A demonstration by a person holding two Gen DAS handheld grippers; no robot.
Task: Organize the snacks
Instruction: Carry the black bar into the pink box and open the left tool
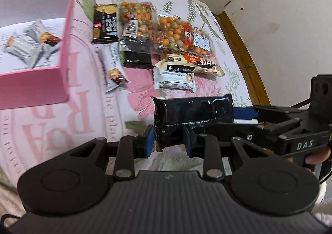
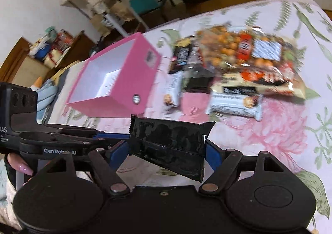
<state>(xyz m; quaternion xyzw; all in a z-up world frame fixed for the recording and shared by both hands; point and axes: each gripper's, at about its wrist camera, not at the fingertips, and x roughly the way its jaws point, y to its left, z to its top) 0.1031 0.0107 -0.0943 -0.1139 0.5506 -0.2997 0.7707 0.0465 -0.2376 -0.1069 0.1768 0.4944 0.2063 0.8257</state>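
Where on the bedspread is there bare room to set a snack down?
Free: the cloth between the pink box and the white bar, running toward the camera. Crowded: the snack pile beside the box. The box floor beside its two bars is bare.

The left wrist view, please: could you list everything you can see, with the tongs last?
flowered bedspread: one, pink and white, under everything
pink box: one, white inside, at the left
boxed bars: at least two, white, inside the box
loose bars: two, white, one by the box, one mid-pile
nut bags: two, clear with orange and green, at the back
flat packets: two, black, beside the nut bags
cream packet: one, mid-pile
black packet: one, held up
left tongs: shut on the black packet
right tongs: open, packet between
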